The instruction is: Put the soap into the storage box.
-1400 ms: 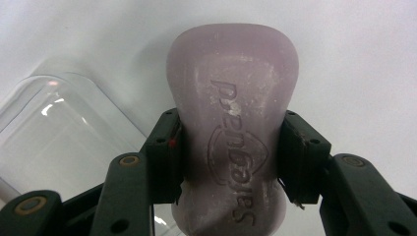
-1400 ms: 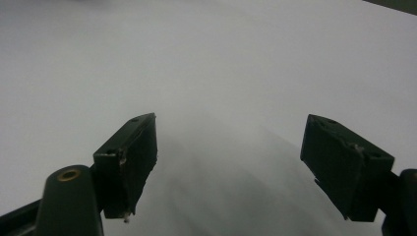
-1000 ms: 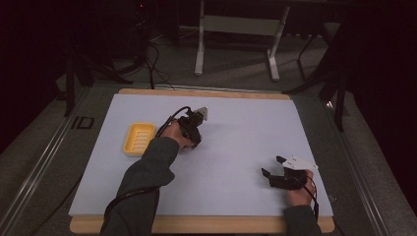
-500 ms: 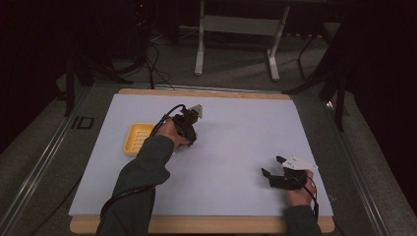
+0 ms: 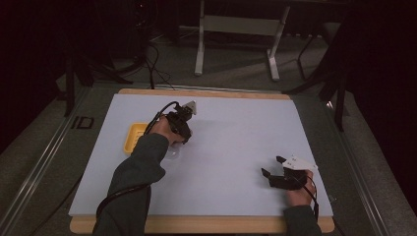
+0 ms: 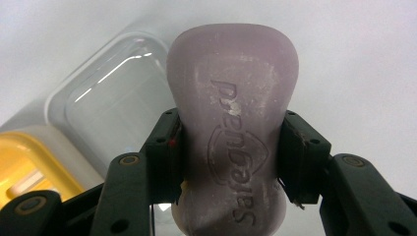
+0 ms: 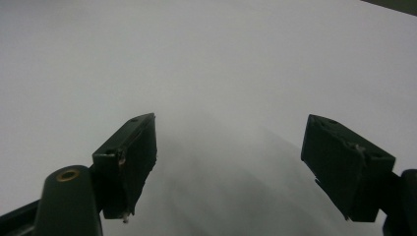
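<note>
My left gripper (image 6: 231, 147) is shut on a pale purple bar of soap (image 6: 231, 73) with a brand name stamped into it, and grips it by its narrow waist. Below the soap lie a clear plastic lid (image 6: 118, 103) and a yellow soap dish (image 6: 29, 157). In the high view the left gripper (image 5: 181, 132) hangs over the white table just right of the yellow dish (image 5: 133, 139). My right gripper (image 5: 272, 166) rests near the table's front right, open. Between its jaws (image 7: 236, 157) there is nothing but the bare white surface.
The white table top (image 5: 236, 132) has a wooden rim (image 5: 206, 223) along its front edge. A cable runs from the left gripper down along the person's sleeve (image 5: 137, 177). Beyond the table stands a metal frame (image 5: 236, 29) on a dark floor.
The left hand has carried the soap a short way to the left, toward the yellow dish. The right gripper has stayed where it was.
</note>
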A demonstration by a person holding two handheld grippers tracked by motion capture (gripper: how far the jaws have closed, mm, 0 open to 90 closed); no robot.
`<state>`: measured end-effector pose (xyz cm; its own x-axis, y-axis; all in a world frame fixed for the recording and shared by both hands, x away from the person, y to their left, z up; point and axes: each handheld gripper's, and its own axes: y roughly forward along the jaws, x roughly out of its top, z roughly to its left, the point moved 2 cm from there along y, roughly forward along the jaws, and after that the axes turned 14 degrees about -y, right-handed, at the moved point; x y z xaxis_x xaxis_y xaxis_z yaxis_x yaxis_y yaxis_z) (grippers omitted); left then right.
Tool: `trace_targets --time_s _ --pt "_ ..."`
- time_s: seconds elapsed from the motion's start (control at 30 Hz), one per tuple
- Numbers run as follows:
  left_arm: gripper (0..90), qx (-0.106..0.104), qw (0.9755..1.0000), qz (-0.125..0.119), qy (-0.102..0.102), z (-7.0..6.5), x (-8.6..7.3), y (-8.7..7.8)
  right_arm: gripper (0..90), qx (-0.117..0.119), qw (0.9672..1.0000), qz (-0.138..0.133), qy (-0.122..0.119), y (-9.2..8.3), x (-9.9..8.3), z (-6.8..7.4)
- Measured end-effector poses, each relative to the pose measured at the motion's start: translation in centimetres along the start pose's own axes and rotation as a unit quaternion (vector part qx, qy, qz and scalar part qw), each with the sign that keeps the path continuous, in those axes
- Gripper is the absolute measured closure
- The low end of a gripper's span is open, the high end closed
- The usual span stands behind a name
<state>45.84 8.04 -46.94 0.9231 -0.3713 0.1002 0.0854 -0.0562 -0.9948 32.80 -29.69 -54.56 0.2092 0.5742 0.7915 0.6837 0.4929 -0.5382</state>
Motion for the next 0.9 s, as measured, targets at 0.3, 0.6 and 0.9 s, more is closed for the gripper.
trace_targets --time_s 0.3,0.6,0.9 --pt "50.0 0.005 0.9999 -0.001 -0.015 1.6 -0.5 -0.4 20.9 0.000 1.0000 0.000 0.000 0.0 0.0 0.0" --pt "50.1 0.010 0.9995 -0.002 -0.031 3.2 -1.0 -0.8 20.8 -0.001 1.0000 0.000 0.000 0.0 0.0 0.0" --pt "50.0 0.006 0.9987 -0.007 -0.049 4.6 -1.6 -1.1 20.9 -0.001 1.0000 0.000 -0.001 0.0 0.0 0.0"
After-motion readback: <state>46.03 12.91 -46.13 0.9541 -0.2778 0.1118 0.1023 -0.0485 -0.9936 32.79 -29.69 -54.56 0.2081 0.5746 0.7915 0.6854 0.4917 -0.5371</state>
